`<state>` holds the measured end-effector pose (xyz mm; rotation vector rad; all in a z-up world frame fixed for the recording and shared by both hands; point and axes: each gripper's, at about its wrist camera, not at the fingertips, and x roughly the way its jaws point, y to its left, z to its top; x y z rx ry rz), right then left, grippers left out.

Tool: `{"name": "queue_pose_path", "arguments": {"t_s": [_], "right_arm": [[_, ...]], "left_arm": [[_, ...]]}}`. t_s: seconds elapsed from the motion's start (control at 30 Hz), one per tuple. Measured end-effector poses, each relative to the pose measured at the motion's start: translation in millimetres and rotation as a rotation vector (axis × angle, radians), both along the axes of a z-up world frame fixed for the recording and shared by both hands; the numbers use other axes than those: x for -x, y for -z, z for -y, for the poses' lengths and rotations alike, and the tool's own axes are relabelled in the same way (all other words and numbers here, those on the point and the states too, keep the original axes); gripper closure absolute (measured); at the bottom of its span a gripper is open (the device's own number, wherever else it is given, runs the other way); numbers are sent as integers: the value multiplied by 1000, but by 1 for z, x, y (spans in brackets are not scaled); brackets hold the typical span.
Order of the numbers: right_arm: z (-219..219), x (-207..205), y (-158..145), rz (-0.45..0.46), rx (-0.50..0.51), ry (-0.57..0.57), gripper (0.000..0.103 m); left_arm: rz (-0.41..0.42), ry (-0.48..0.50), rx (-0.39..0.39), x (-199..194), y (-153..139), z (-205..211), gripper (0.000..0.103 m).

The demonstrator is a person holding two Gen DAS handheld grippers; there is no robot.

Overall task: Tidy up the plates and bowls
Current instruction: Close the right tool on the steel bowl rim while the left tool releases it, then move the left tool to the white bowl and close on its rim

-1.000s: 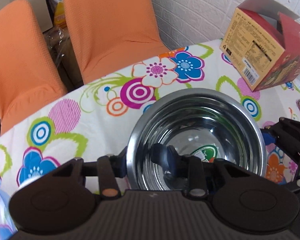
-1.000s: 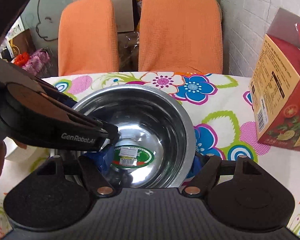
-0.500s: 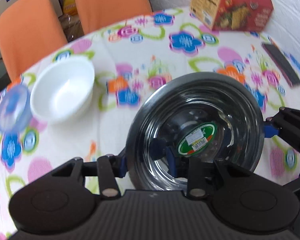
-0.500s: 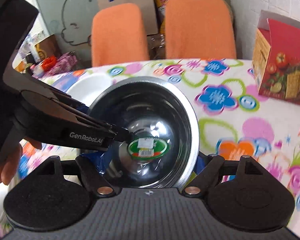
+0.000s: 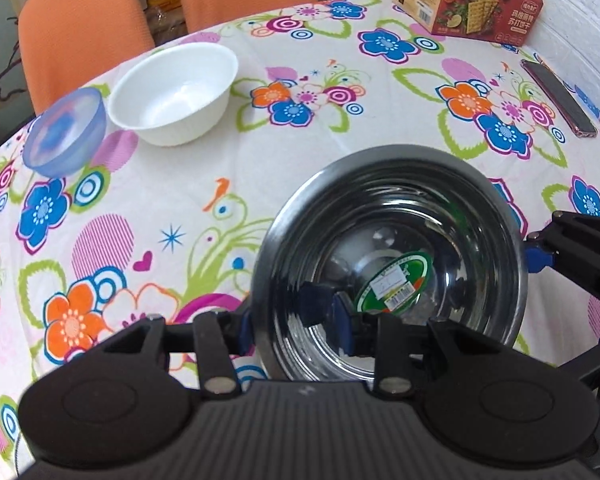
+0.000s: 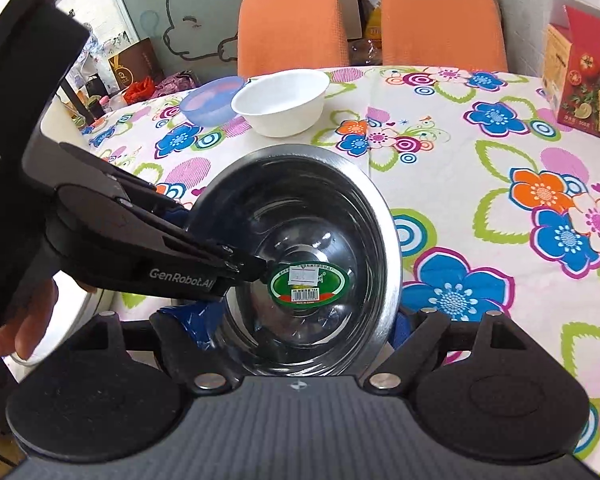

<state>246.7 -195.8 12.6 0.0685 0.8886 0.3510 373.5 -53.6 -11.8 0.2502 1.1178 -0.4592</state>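
Observation:
A steel bowl with a green sticker inside is held above the flowered table; it also shows in the right wrist view. My left gripper is shut on its near rim, one finger inside, one outside. My right gripper straddles the bowl, its fingers at the two sides; whether it clamps the bowl I cannot tell. It enters the left wrist view as a black arm. A white bowl and a translucent blue bowl stand upright, side by side, at the far left.
A red cracker box stands at the far right by the white brick wall. A phone lies near the right edge. Two orange chairs stand behind the table. A round white object sits at the left table edge.
Both grippers lifted and carried the steel bowl back toward the near side of the table. The white and blue bowls came into view and the cracker box receded.

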Motion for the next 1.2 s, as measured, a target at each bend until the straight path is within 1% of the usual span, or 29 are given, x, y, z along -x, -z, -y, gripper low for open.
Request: {"name": "queue_pose_path", "arguments": {"t_s": [0.03,0.07,0.1,0.17,0.23,0.3,0.4,0.53,0.63,0.7,0.8,0.87,0.93,1.0,1.1,1.2], "right_arm": [[-2,-1,1,-2,-2,-12,34],[-4,-3,2,0,-1,-22,34],[-5,-5,3,-1,1,-28,34],[-4,-10,5,-24,-9,-15,36],[2,-9,2,-17,-26,19,36],[11,0,-5,28,-29,42,36],[25,17,-17,130,19,114,36],[32,24,-28,194,44,127,35],[27,20,-34,220,57,111,35],[21,16,-35,216,57,88,35],[13,11,-38,213,31,49,35],[3,8,-42,235,52,24,35],[-8,0,-44,250,102,6,35],[-16,-11,-43,261,127,-16,35],[-25,-32,-39,252,131,-52,35],[-31,-59,-33,235,125,-88,35]], "left_arm": [[-8,-3,10,-3,1,-2,68],[-9,-7,24,-5,1,-4,54],[1,-19,35,-8,0,-6,32],[32,-41,49,-9,-4,-11,33],[64,-52,59,-7,-10,-19,33],[100,-66,65,-3,-16,-28,33],[148,-89,59,3,-23,-38,33],[180,-112,68,9,-31,-50,33],[190,-115,80,11,-35,-58,33],[200,-105,85,11,-36,-62,33],[214,-102,73,9,-35,-65,33],[213,-106,69,3,-33,-68,33],[212,-104,68,-6,-30,-72,33],[211,-107,57,-15,-26,-74,33],[213,-90,17,-35,-22,-72,33],[241,-79,1,-65,-30,-71,33]]}}
